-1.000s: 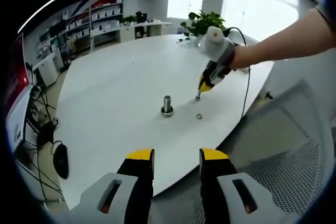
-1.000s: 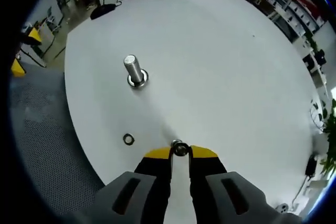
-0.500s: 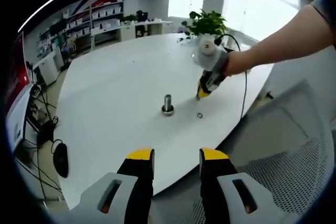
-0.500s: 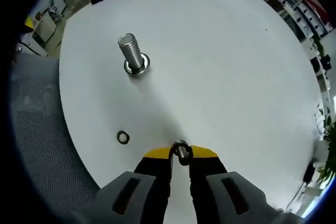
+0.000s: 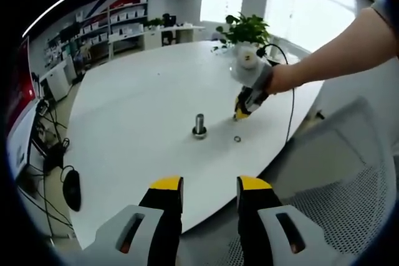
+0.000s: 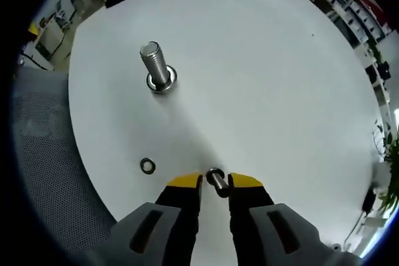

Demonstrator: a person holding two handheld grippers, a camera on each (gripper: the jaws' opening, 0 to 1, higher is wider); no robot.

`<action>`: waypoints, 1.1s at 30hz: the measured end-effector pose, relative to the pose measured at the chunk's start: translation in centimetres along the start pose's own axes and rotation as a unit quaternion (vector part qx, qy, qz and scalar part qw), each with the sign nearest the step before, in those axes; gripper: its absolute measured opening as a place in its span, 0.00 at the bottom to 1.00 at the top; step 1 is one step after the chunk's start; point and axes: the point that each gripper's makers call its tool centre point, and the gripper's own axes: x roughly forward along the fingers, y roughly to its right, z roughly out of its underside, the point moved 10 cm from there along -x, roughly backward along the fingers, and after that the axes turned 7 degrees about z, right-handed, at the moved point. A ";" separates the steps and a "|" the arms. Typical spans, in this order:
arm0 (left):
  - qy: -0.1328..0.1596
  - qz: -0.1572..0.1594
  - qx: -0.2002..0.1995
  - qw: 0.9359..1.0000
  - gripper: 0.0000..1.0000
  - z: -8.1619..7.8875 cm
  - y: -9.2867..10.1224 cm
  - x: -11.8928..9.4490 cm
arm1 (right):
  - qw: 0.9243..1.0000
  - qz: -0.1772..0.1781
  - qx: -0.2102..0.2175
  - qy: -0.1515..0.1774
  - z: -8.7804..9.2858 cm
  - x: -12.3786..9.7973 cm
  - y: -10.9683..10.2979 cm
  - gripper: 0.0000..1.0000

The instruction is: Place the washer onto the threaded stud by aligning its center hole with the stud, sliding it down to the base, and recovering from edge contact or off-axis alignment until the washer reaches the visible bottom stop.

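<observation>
Jaws of the right claw (image 6: 214, 180) now stand slightly wider than half a second ago, loosely bracketing the small silver metal washer (image 6: 215, 175) above the white oval bench (image 6: 268, 79), while a second small ring (image 6: 148, 166) lies flat nearby. That slack suggests the grip is resettling, with the threaded steel stud (image 6: 156, 66) well apart. Spread and empty, the left claw (image 5: 209, 185) hangs beyond the bench edge.
</observation>
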 end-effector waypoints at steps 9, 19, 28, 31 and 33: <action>0.014 0.003 0.002 1.000 0.33 -0.3 0.1 -0.1 | 1.000 0.007 0.008 -0.010 1.4 -2.0 -0.8 0.21; 0.019 0.001 -0.004 1.000 0.33 -0.3 0.0 -0.2 | 1.000 0.009 0.019 -0.010 1.7 -2.6 -1.0 0.23; 0.024 -0.008 -0.007 1.000 0.33 -0.3 -0.1 -0.4 | 1.000 -0.017 -0.001 0.017 1.6 -2.8 -2.8 0.25; 0.025 -0.006 -0.013 1.000 0.34 -0.4 -0.2 -0.3 | 0.999 -0.027 -0.001 0.034 1.6 -2.7 -3.2 0.25; 0.024 -0.005 -0.013 1.000 0.34 -0.3 -0.2 -0.2 | 0.998 -0.037 0.000 0.042 1.7 -2.5 -3.5 0.25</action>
